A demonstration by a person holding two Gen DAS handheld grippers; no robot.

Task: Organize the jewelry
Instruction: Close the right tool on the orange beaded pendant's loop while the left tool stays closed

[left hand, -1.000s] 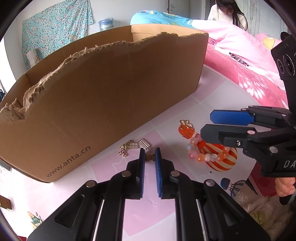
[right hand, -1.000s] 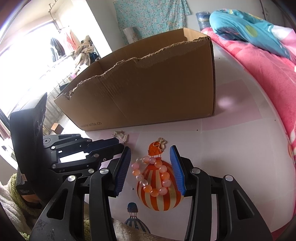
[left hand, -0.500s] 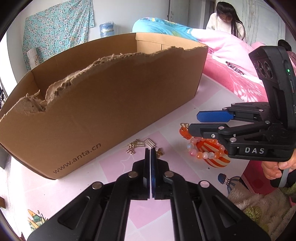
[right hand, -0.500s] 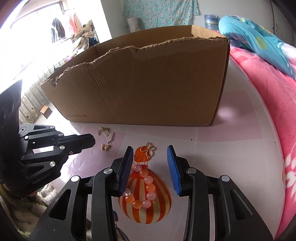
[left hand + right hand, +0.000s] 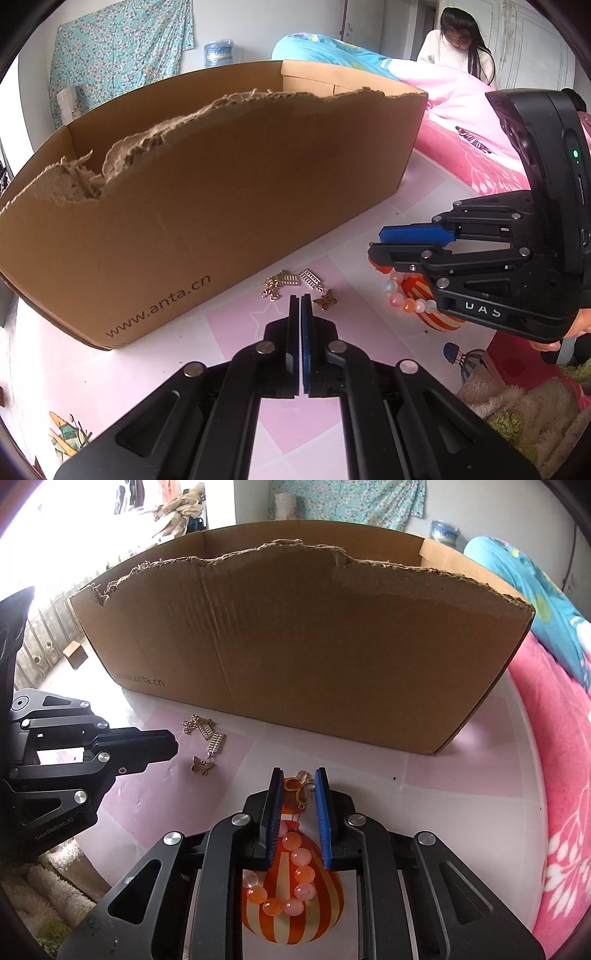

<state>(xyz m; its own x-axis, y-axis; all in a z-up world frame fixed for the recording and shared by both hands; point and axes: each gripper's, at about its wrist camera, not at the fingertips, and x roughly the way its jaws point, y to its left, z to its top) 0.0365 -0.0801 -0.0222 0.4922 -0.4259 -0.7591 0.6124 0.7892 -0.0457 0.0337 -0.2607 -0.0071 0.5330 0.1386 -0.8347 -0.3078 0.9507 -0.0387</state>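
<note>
A pink-and-orange bead bracelet [image 5: 291, 875] with a gold charm [image 5: 301, 794] lies on an orange striped balloon print on the table. My right gripper [image 5: 298, 775] is open and straddles the charm end of it; the bracelet also shows in the left wrist view [image 5: 404, 299] under that gripper [image 5: 380, 243]. Small gold earrings lie loose near the box: a chain cluster [image 5: 275, 286], a ladder piece [image 5: 311, 278] and a butterfly [image 5: 325, 300]. My left gripper [image 5: 300, 297] is shut and empty, just short of the butterfly. The earrings also show in the right wrist view [image 5: 205, 738].
A big torn cardboard box [image 5: 207, 192], open at the top, stands right behind the jewelry. A pink quilted bed [image 5: 554, 738] lies to the right. A person [image 5: 458, 48] sits at the far right. A shaggy rug [image 5: 517, 402] lies below the table edge.
My left gripper has shut empty and drawn back from the earrings. My right gripper has narrowed and moved forward along the bracelet to the gold charm.
</note>
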